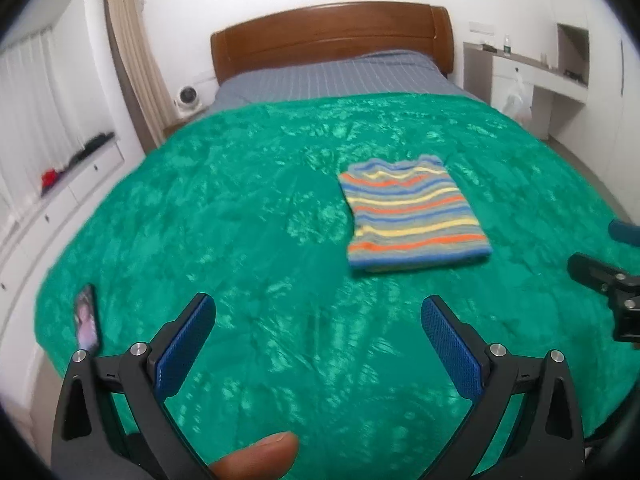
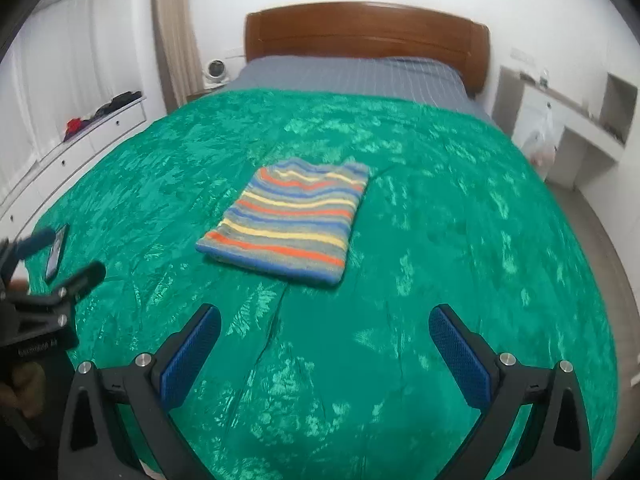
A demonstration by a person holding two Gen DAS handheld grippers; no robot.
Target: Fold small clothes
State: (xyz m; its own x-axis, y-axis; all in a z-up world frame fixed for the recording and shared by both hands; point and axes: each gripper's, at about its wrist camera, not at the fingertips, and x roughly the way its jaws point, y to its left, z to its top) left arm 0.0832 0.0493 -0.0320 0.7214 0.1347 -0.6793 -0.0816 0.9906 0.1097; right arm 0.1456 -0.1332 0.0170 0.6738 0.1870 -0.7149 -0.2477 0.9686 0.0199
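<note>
The striped knit garment, banded in grey, blue, orange and yellow, lay as a neat folded rectangle on the green crushed-velvet bedspread of the bed, its neckline end turned toward the brown wooden headboard. Neither tool touched it. The left hand-held gripper hung over bare bedspread with its blue-padded jaws spread wide and nothing between them; the garment sat ahead of it and off to its right, well apart. The right hand-held gripper was likewise spread wide and empty, with the garment ahead and a little to its left, near but not under the pads.

The garment's long axis ran away from both tools, roughly from the near hem to the far neckline, slightly skewed in each view. It lay between the two tools, and the right one looked somewhat the nearer. Judging by the tidy rectangle, the fold appeared finished, or at most one halving short; any further fold would call for taking the near hem and carrying it toward the neckline. A dark phone lay just left of the left tool, clear of the work.
</note>
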